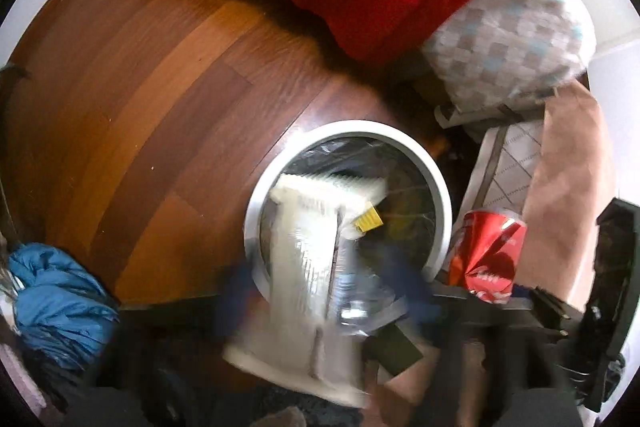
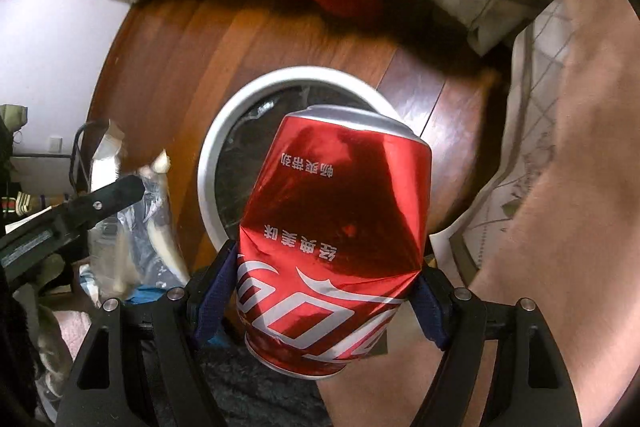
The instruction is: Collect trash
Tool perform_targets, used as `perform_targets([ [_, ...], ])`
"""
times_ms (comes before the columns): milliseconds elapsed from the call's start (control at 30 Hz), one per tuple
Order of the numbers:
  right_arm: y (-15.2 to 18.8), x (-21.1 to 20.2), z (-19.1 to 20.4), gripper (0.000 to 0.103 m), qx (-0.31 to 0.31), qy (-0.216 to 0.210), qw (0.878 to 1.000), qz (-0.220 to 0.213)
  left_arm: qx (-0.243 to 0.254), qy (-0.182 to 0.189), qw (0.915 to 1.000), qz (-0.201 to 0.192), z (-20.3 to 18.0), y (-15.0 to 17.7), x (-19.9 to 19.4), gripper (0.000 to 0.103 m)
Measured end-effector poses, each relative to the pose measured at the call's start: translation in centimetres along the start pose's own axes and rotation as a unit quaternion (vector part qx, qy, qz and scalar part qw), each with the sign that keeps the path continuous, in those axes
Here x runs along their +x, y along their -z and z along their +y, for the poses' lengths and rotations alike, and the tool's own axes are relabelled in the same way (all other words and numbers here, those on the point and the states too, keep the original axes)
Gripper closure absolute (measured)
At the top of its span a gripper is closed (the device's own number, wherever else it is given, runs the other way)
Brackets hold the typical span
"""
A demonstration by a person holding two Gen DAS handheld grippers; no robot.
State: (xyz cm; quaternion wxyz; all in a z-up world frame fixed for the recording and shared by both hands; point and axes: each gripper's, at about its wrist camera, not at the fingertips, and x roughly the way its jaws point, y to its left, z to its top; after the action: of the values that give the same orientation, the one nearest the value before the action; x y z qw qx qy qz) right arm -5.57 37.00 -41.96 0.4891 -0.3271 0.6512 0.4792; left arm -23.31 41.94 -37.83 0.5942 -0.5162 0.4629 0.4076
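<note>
Right gripper [image 2: 328,307] is clamped on the dented red can [image 2: 334,235], carried above the bin's [image 2: 208,163] rim at five o'clock, presumably for a drop. Left gripper [image 1: 328,291] seems pinched on a clear plastic wrapper [image 1: 308,259] dangling over the bin opening, though blur hides its fingers, so that's a guess.

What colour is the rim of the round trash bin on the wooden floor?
The round trash bin's rim is white; it shows best in the left wrist view.
</note>
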Motion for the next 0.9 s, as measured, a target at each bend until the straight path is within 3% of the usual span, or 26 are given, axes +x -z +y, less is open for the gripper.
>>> perform_targets([
  [33, -0.2, 0.6, -0.1, 0.022, 0.002, 0.003, 1.0, 0.01, -0.006, -0.001, 1.0, -0.002, 0.4, 0.1, 0.0, 0.012],
  [167, 0.0, 0.7, 0.2, 0.0, 0.001, 0.002, 1.0, 0.018, -0.023, -0.007, 0.9997, -0.003, 2.0, 0.9, -0.6, 0.009],
  [233, 0.3, 0.3, 0.3, 0.0, -0.002, 0.001, 1.0, 0.016, -0.027, -0.01, 0.9996, -0.01, 2.3, 1.5, -1.3, 0.003],
  [667, 5.0, -7.4, 1.0, 0.0, -0.04, 0.078, 0.995, -0.048, 0.002, -0.052, 0.995, -0.085, 1.3, 7.7, -7.8, 0.002],
  [900, 9.0, -14.0, 1.3, 0.0, -0.05, 0.058, 0.993, -0.093, 0.02, -0.046, 0.9918, -0.118, -0.7, 11.2, -12.4, 0.002],
])
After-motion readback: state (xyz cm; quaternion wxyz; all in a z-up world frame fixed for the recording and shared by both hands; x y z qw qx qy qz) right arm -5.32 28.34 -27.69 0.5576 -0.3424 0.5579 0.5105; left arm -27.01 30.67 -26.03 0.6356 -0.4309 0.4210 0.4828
